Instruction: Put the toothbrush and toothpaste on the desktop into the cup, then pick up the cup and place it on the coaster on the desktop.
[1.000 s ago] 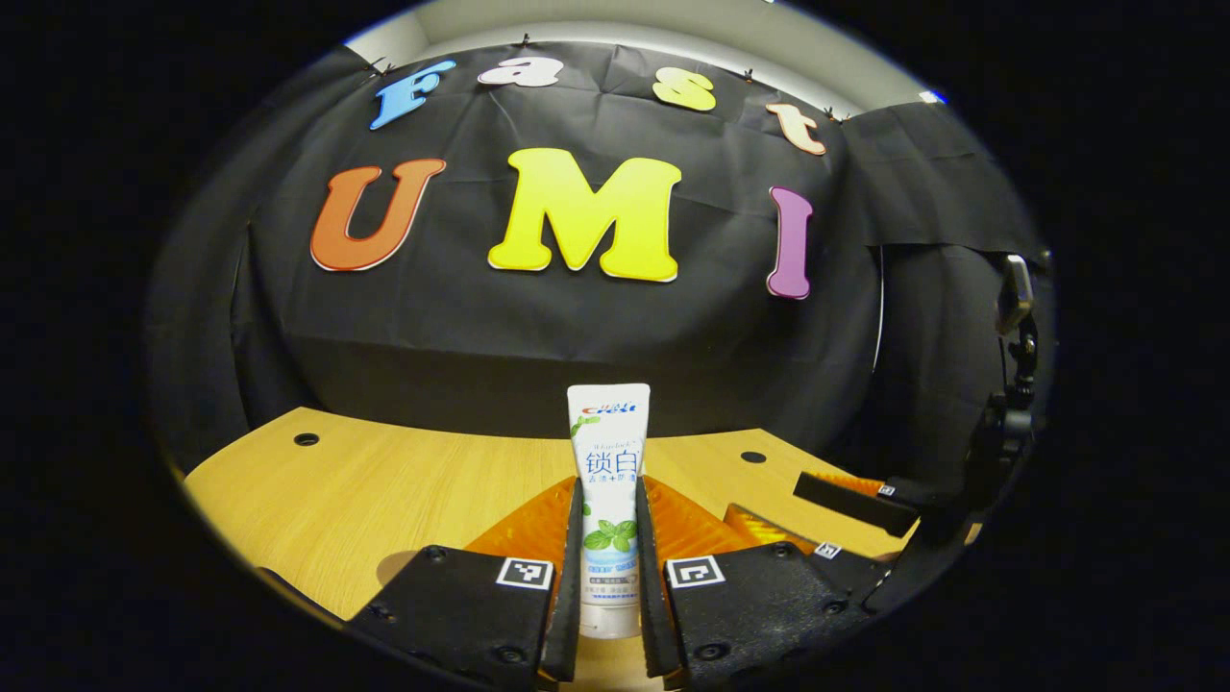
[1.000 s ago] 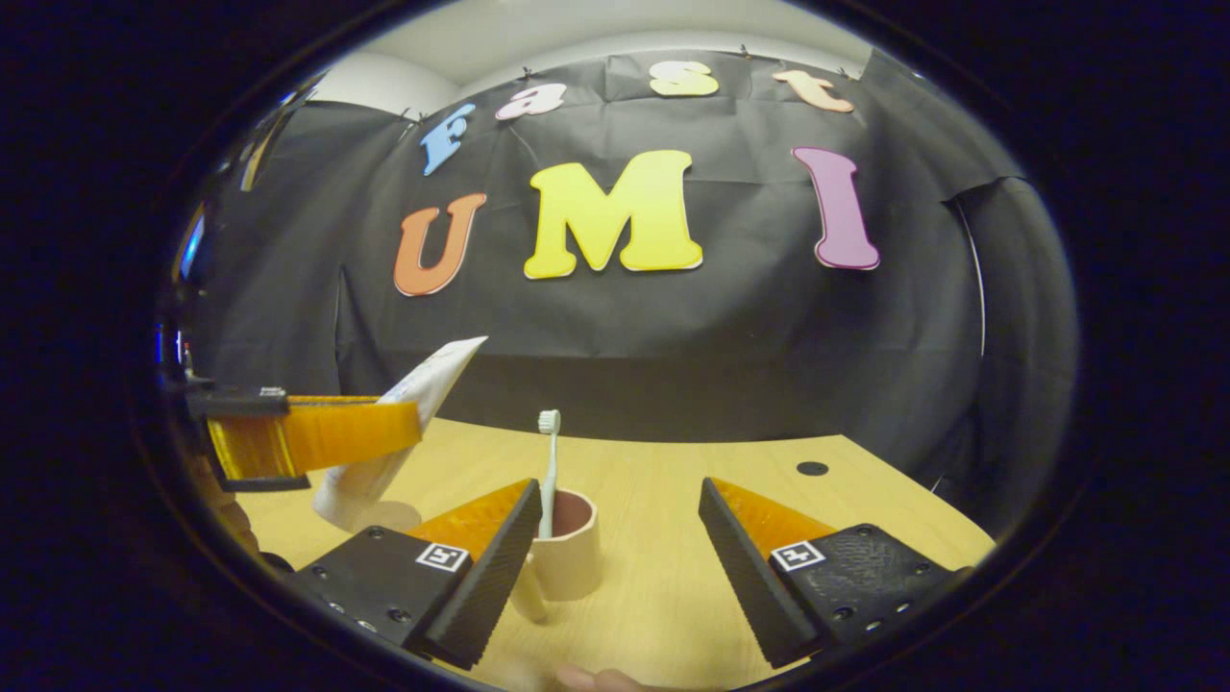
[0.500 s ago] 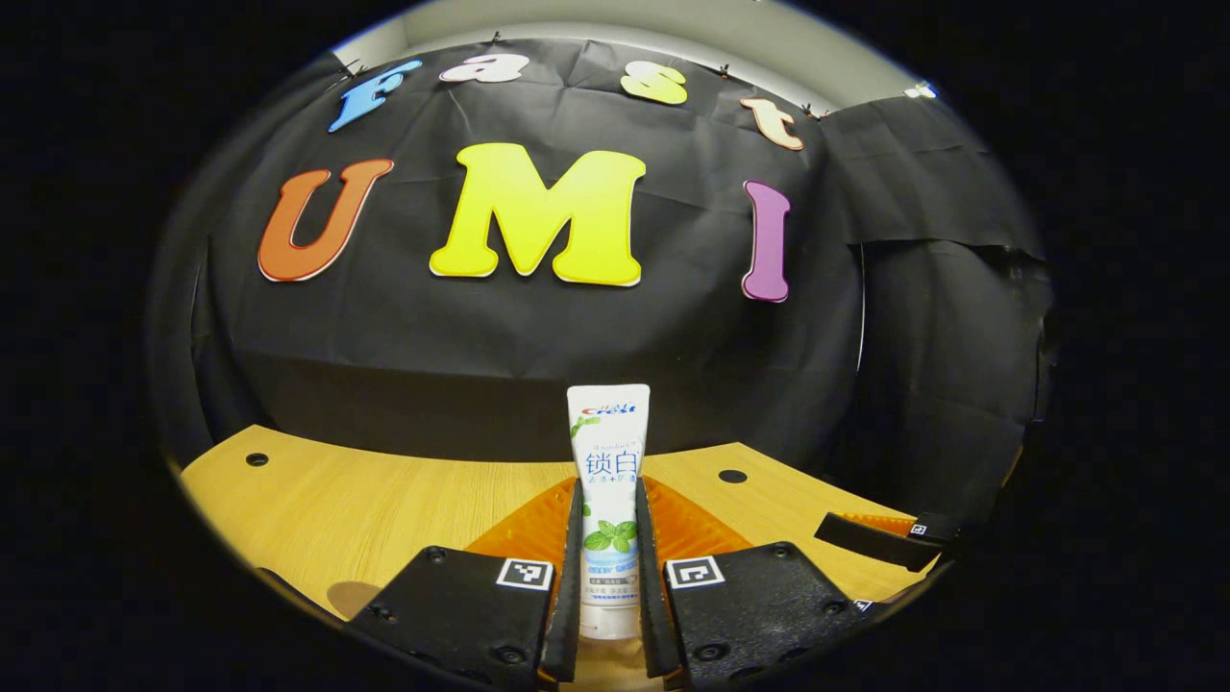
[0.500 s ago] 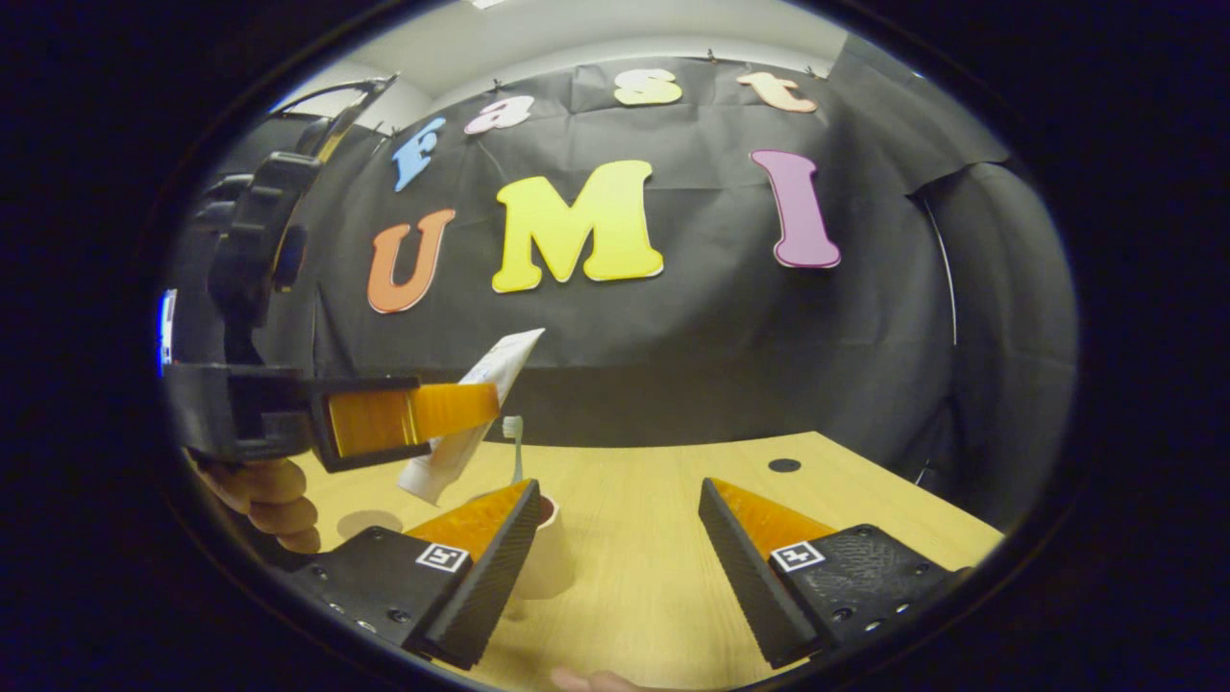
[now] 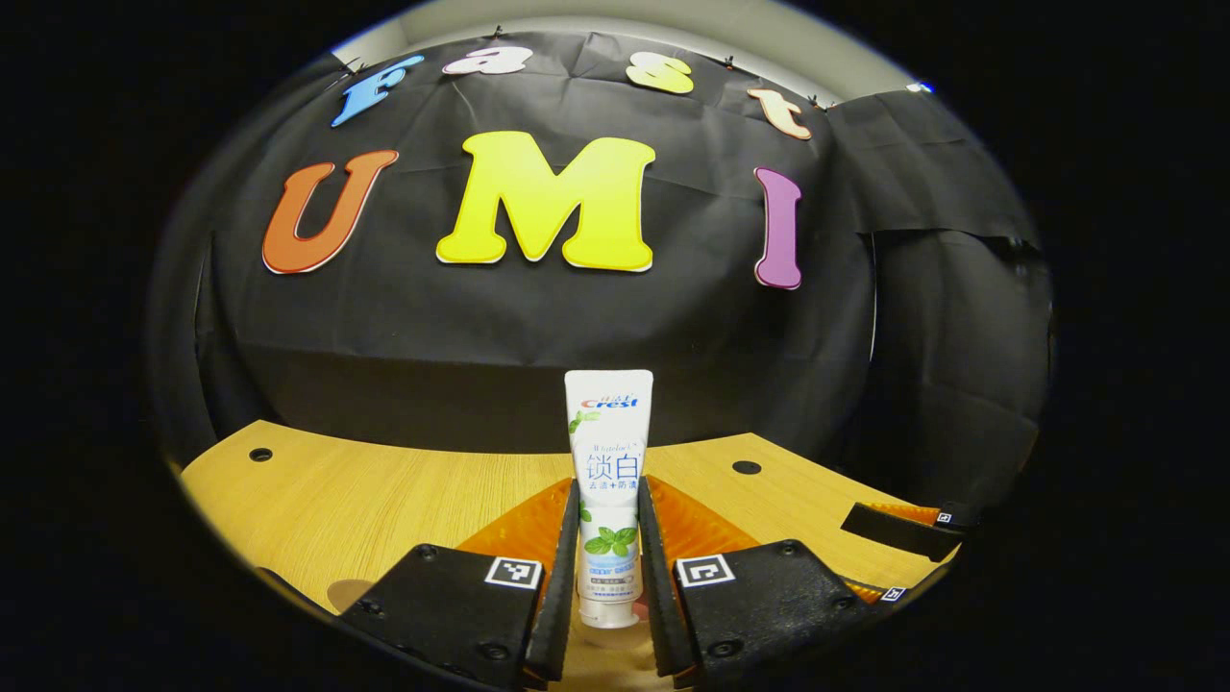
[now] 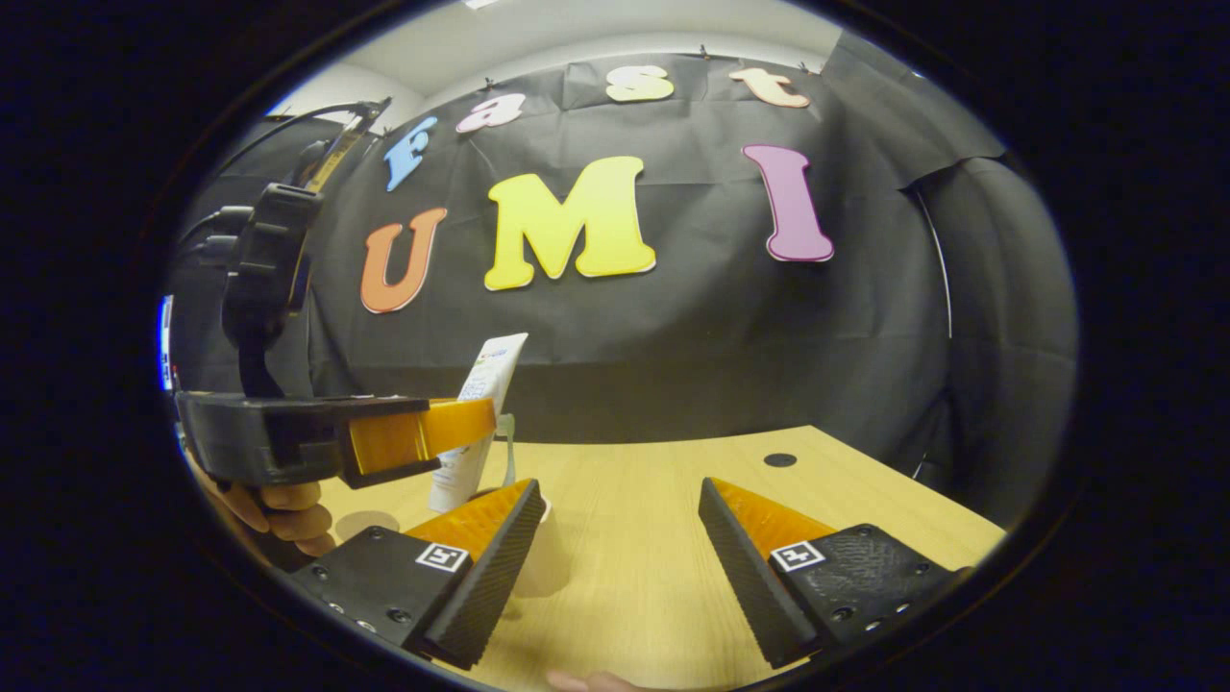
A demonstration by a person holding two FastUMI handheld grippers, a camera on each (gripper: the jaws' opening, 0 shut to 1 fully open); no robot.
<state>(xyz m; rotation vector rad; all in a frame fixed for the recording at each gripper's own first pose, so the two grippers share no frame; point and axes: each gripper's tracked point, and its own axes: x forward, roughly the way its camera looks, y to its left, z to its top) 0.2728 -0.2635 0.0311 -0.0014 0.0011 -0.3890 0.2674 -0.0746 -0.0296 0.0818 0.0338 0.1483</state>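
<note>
White flat-ended toothpaste tube (image 5: pixel 607 500) pinched upright by left hand-held gripper (image 5: pixel 607 577) over wood-grain tabletop (image 5: pixel 384 500); right hand-held gripper (image 6: pixel 620 548) spread open, ribbed orange fingers (image 6: pixel 759 524).

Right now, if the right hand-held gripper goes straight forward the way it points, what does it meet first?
Probably nothing close: between the open right hand-held gripper fingers lies bare desktop, then the black cloth wall. The cup stands left of that line, behind its left finger. Depth is uncertain.
</note>
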